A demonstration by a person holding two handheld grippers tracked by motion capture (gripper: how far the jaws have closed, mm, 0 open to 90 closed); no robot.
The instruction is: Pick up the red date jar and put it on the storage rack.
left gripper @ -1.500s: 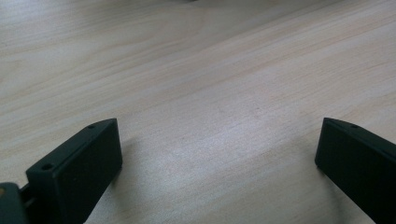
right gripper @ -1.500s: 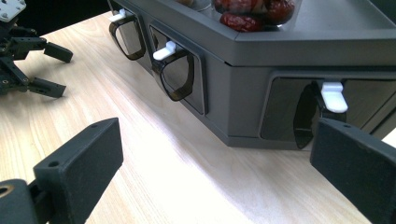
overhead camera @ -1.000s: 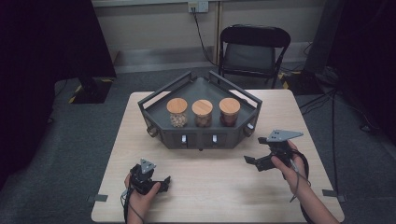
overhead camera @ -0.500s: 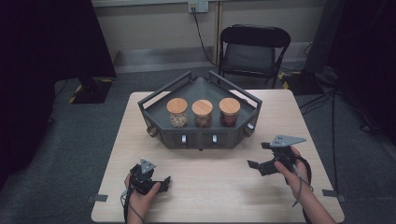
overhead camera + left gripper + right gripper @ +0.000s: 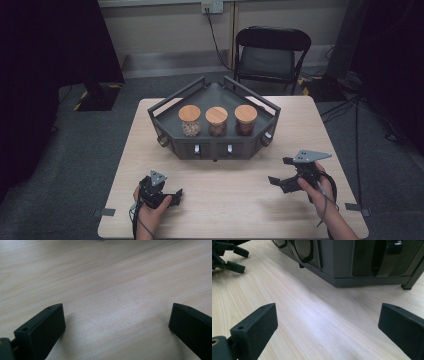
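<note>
Pale wooden bench (image 5: 235, 195) lies bare between both pairs of jaws, which stand wide apart and hold nothing. Ahead of the right gripper (image 5: 281, 172) sits the dark rack (image 5: 362, 262) with its three lidded jars (image 5: 216, 121); the left gripper (image 5: 172, 196) rests low, farther back. Reaching in low, I judge, the spread jaws could knock the rack's front wall and rattle the jars.

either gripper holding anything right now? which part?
Nothing held. Left gripper and right gripper both stand open over bare table, apart from the jar rack.
</note>
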